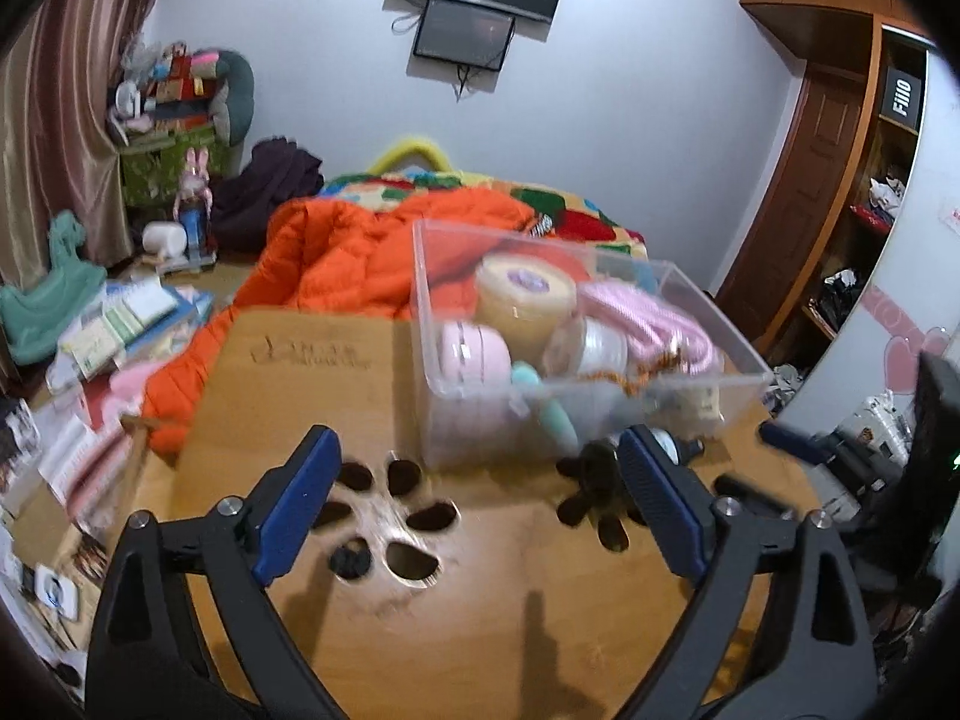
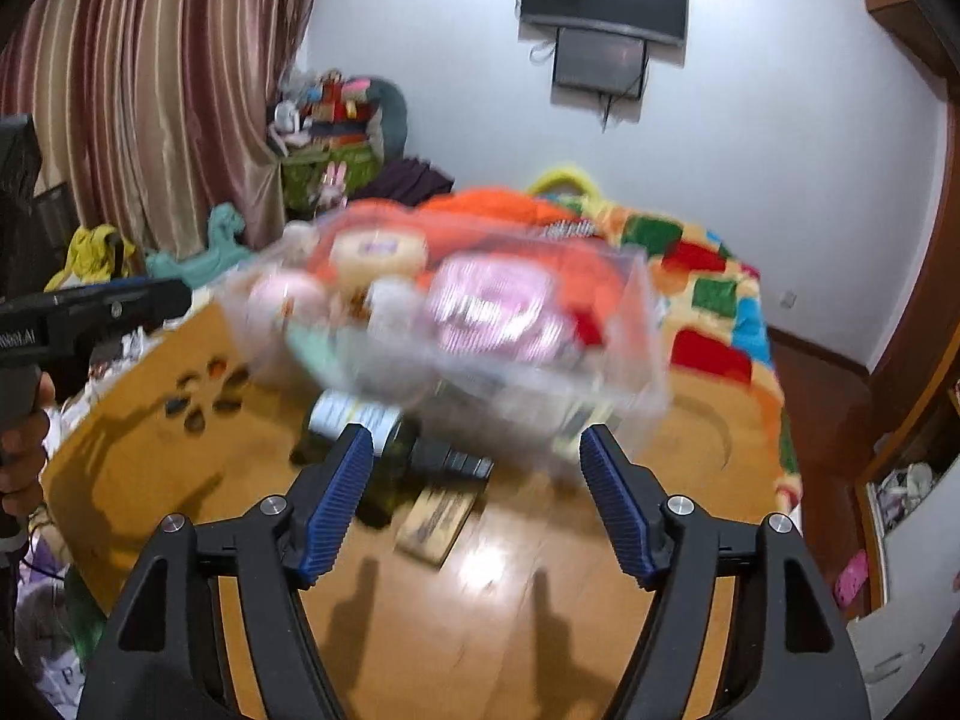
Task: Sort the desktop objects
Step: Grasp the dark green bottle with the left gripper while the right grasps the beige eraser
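Both grippers, left [image 1: 477,516] and right [image 2: 474,504], have fingers apart, holding nothing. Dark green bottle [image 2: 384,456] lies on bench [image 2: 420,630] beside clear bin [image 1: 576,354]. View blurred; probably rolls if nudged off-centre.

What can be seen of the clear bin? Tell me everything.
The clear bin is a rectangular, see-through plastic box with no lid on, standing upright on the wooden table toward its far right side. It is filled to about its rim: a tan tape roll, a pink round case, a white roll, pink cloth and a mint piece. Neither gripper touches it. The right wrist view shows it blurred, with a dark bottle lying in front.
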Motion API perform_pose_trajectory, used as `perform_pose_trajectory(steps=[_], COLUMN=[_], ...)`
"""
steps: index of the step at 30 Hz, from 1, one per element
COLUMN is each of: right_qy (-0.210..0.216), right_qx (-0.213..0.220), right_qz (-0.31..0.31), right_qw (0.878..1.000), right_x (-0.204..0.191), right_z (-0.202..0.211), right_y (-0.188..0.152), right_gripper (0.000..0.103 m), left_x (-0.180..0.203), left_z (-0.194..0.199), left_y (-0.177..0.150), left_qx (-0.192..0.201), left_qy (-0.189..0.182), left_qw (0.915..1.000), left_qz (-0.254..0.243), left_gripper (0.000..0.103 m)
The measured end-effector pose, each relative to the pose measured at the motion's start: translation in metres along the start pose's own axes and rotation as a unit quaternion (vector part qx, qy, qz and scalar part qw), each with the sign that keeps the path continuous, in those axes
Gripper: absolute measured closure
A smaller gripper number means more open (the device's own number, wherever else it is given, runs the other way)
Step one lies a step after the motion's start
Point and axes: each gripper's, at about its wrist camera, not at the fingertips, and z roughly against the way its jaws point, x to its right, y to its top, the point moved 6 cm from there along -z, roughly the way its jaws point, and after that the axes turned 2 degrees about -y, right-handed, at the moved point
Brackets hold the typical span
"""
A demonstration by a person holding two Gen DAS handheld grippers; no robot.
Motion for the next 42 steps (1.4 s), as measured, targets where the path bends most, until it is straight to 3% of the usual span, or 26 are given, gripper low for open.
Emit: perform_pose_trajectory(steps=[6, 7, 10, 12, 16, 19, 28, 42], right_qy=[0.012, 0.014, 0.023, 0.027, 0.021, 0.032, 0.031, 0.039], right_qx=[-0.063, -0.065, -0.065, -0.07, -0.069, -0.065, -0.041, -0.005], right_qz=[-0.01, -0.01, -0.018, -0.019, -0.017, -0.034, -0.071, -0.114], right_qw=[0.998, 0.998, 0.997, 0.997, 0.997, 0.997, 0.996, 0.993], right_x=[-0.009, -0.008, -0.005, -0.005, -0.002, 0.007, 0.035, 0.068], right_z=[-0.03, -0.032, -0.034, -0.037, -0.04, -0.038, -0.018, 0.009], right_y=[-0.031, -0.03, -0.027, -0.027, -0.024, -0.026, -0.033, -0.036], right_gripper=[0.038, 0.042, 0.044, 0.052, 0.077, 0.081, 0.081, 0.081], left_x=[0.005, 0.007, 0.014, 0.018, 0.027, 0.036, 0.072, 0.112], left_z=[-0.016, -0.017, -0.017, -0.018, -0.025, -0.031, -0.059, -0.099], left_y=[-0.028, -0.029, -0.028, -0.027, -0.026, -0.026, -0.028, -0.03], left_qx=[-0.037, -0.038, -0.035, -0.034, -0.04, -0.046, -0.072, -0.1], left_qy=[-0.001, -0.002, -0.001, -0.001, -0.001, -0.002, -0.011, 0.018], left_qw=[0.9993, 0.9992, 0.9994, 0.9994, 0.9991, 0.9987, 0.9965, 0.9909], left_qz=[0.011, 0.009, 0.0, -0.005, -0.015, -0.022, -0.04, -0.089], left_gripper=[0.007, 0.007, 0.007, 0.007, 0.007, 0.007, 0.007, 0.007])
